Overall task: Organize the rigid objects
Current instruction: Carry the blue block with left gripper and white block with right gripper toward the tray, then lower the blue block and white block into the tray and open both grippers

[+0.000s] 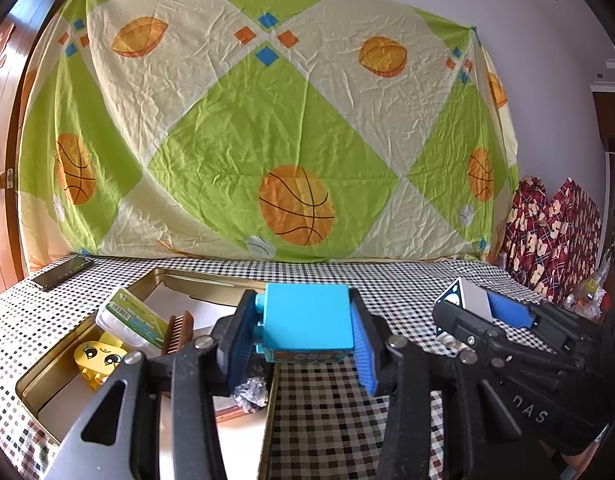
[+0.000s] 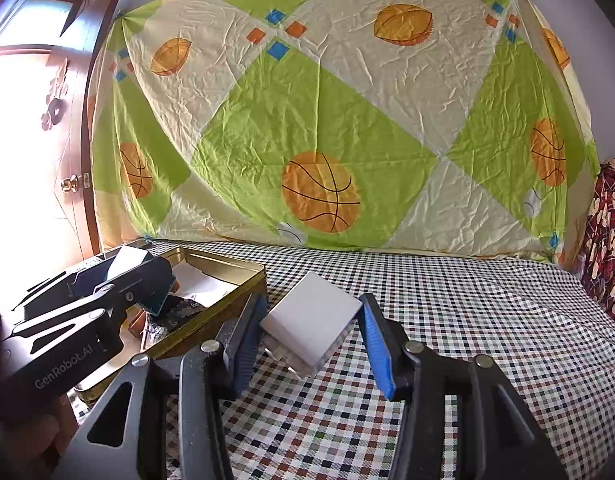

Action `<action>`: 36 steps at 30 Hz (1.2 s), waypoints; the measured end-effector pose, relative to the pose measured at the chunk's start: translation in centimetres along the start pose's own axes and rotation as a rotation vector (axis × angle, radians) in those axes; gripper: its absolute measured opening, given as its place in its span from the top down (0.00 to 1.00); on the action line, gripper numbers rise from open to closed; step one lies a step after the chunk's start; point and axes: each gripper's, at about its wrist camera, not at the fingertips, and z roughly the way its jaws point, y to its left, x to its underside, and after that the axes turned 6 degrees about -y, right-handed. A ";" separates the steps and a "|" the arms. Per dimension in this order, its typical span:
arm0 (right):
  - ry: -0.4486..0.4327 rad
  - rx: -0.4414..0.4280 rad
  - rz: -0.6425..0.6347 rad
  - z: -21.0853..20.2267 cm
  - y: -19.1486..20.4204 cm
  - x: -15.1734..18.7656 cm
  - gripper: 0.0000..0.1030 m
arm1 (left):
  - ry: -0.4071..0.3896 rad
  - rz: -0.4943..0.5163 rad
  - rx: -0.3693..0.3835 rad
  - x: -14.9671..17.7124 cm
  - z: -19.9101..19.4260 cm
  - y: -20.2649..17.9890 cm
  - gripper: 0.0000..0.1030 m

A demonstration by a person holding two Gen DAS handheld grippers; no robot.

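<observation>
Blue block (image 1: 307, 320) clamped in left gripper (image 1: 303, 340), white block (image 2: 311, 320) pinched in right gripper (image 2: 311, 332), above checked tablecloth (image 2: 467, 320), gold tin (image 1: 195, 280) alongside.

Both views are brightly and evenly lit by daylight, and detail is kept sharp across the centre. In the right wrist view, the door (image 2: 39, 152) at the left is blown out to white by strong glare. Straight lines are bowed by fisheye distortion, and the corners are darkened.
</observation>
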 end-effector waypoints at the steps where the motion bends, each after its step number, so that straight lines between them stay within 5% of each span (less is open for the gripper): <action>1: 0.000 -0.003 -0.001 0.0 0.1 0.0 0.51 | -0.002 0.003 -0.003 0.0 -0.1 0.0 0.58; 22: 0.001 -0.072 -0.052 0.5 3.7 -0.1 0.51 | -0.032 -0.035 -0.040 -0.5 -2.6 3.4 0.58; 36: -0.006 -0.166 -0.093 1.1 7.5 -1.4 0.51 | -0.033 -0.052 -0.134 -1.6 -4.2 8.0 0.58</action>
